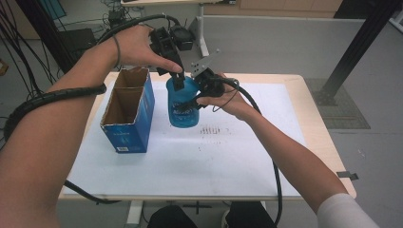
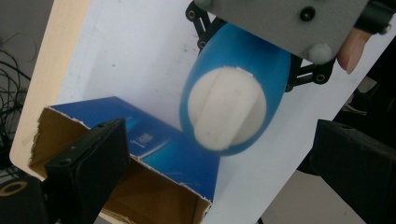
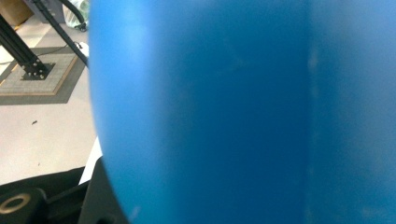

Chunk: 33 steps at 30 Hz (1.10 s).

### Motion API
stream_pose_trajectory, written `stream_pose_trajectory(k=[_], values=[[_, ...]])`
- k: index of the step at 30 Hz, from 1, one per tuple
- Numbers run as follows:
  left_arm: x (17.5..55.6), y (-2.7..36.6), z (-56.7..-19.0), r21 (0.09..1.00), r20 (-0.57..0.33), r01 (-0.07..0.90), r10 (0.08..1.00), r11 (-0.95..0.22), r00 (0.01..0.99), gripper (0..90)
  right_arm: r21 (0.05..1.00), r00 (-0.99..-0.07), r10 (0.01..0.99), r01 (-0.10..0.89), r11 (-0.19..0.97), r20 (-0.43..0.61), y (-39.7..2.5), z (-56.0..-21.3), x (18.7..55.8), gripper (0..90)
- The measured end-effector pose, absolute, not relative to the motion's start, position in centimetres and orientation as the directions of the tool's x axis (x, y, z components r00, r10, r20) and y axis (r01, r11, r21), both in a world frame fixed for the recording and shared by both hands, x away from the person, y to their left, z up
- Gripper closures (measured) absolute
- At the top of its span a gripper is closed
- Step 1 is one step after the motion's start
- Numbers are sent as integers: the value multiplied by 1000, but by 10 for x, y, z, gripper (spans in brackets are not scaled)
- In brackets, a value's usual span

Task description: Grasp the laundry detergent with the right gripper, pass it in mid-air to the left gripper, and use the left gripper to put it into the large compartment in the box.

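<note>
- Blue bottle [image 3: 243, 112] is pressing right up against the right gripper's camera, smooth glossy plastic, rounded and tapering.
- Right gripper [image 1: 202, 92] is pinching the bottle's body, holding it in the air over the white sheet [image 1: 228, 156], just beside the box [image 1: 128, 111].
- Left gripper [image 1: 177, 78] is hovering at the white cap [image 2: 227, 109], jaws spread.
- Slick curved walls are risking a slip or twist if the left jaws push the cap sideways.
- Torn cardboard rim is likely catching the bottle's base on entry.
</note>
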<state>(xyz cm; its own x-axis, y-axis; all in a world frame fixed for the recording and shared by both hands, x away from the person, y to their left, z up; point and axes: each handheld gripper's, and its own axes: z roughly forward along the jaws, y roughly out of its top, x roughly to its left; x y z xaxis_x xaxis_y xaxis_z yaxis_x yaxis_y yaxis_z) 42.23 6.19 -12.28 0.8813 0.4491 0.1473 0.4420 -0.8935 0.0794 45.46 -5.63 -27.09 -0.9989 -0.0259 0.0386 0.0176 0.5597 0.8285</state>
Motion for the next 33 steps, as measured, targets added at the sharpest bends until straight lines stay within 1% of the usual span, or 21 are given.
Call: stream_pose_trajectory(k=[6, 8, 21, 25, 26, 28, 32, 33], values=[[420, 55, -130, 69, 131, 417, 423, -906, 897, 51, 834, -998, -46, 4, 551, 35, -58, -271, 450, 437], [419, 52, -135, 57, 113, 397, 401, -916, 909, 61, 836, -998, -56, -7, 549, 29, -59, -271, 448, 437], [421, 43, -152, 36, 100, 356, 358, -934, 928, 59, 834, -997, -74, -13, 552, 34, -64, -269, 444, 437], [421, 41, -155, 33, 105, 352, 354, -935, 929, 60, 842, -996, -84, -26, 540, 22, -64, -269, 444, 436], [420, 40, -156, 49, 103, 367, 370, -929, 923, 59, 845, -996, -87, -32, 534, 17, -64, -269, 445, 437], [421, 40, -155, 36, 106, 349, 350, -937, 931, 59, 843, -996, -85, -26, 537, 23, -65, -268, 444, 436], [421, 40, -156, 32, 110, 349, 350, -937, 930, 58, 852, -994, -105, -48, 521, 8, -63, -268, 444, 436], [420, 41, -157, 44, 105, 359, 362, -932, 926, 58, 853, -994, -108, -51, 520, 6, -62, -268, 444, 437]])
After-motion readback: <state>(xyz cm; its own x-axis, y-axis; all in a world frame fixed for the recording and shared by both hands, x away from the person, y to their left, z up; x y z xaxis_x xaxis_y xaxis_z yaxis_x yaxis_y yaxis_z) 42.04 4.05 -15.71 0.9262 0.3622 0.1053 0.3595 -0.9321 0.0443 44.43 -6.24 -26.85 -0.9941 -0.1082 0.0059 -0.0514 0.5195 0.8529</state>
